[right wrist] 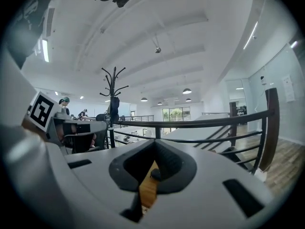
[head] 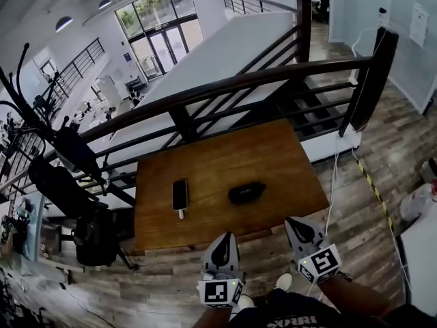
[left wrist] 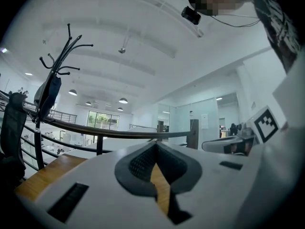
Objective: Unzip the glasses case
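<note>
While the glasses case lies closed (phone nearby), left tool, right tool clenched empty.

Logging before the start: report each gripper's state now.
Left gripper: closed, holding nothing.
Right gripper: closed, holding nothing.

Open wood lies ahead of my left gripper and right gripper, both at the near edge of the table. The glasses case sits at 12 o'clock, the phone at 11, a bare lane between them. A dark railing bars the far side; a loaded coat rack crowds 9 o'clock.
</note>
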